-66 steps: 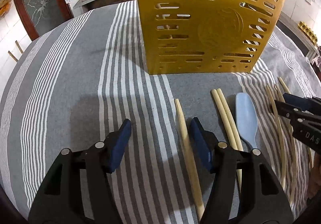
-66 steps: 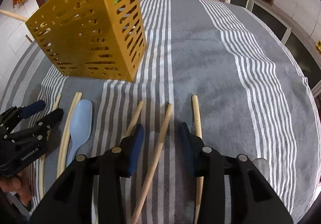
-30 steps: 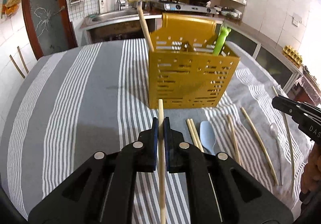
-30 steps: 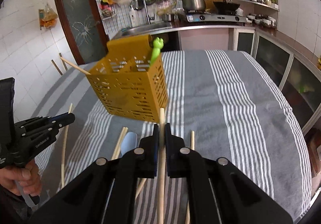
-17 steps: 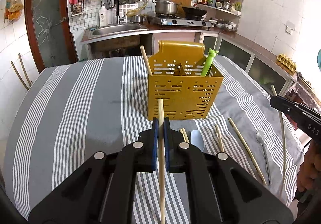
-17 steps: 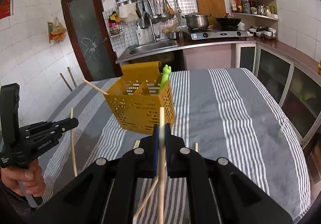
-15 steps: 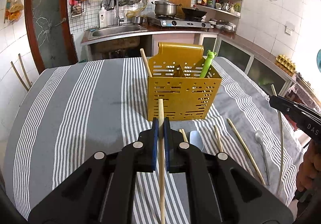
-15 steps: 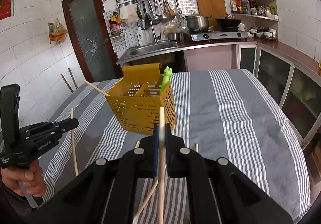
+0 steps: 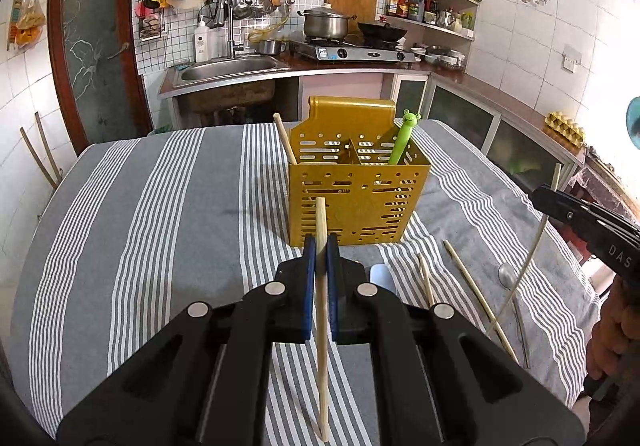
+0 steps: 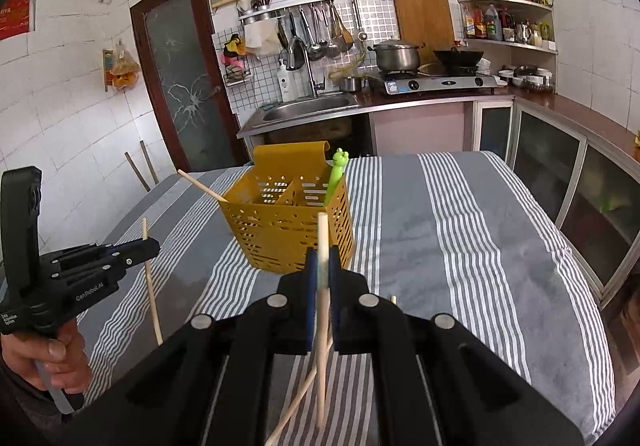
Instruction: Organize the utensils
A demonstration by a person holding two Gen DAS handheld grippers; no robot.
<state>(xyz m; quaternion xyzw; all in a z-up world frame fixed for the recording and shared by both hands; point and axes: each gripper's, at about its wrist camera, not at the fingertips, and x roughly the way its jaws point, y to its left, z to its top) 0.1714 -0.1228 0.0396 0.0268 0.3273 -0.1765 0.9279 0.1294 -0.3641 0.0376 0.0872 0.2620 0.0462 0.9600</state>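
Left hand-held gripper [image 9: 319, 258]: its blue pads were pinched tight on a wooden chopstick [image 9: 321, 310], held upright and clear of the table [image 9: 168, 206].
Right hand-held gripper [image 10: 322, 266]: likewise clamped on a second chopstick [image 10: 321, 326], lifted and pointing up.
Caddy: the yellow slotted utensil caddy [image 9: 360, 202] stood straight ahead of both grippers, a little beyond the raised chopstick tips, on the grey striped cloth.
Already inside: one chopstick [image 9: 285, 138] leaned out of the caddy's left compartment, and a green frog-topped utensil [image 9: 404, 138] stood in the right one.
Left on the table: ahead and to the right of the left gripper lay two loose chopsticks [image 9: 476, 298], a metal spoon [image 9: 506, 274] and a pale blue spoon [image 9: 380, 274] partly hidden behind the gripper; I could not tell whether more lay under the gripper bodies.
Progress: early by my reckoning, with two pieces housed, two in the air and at least four on the cloth.
Step in hand: it looked like the carry toward the caddy, neither chopstick yet over its rim.
Next need: each tip would have to be brought above the left compartment and lowered, then let go.
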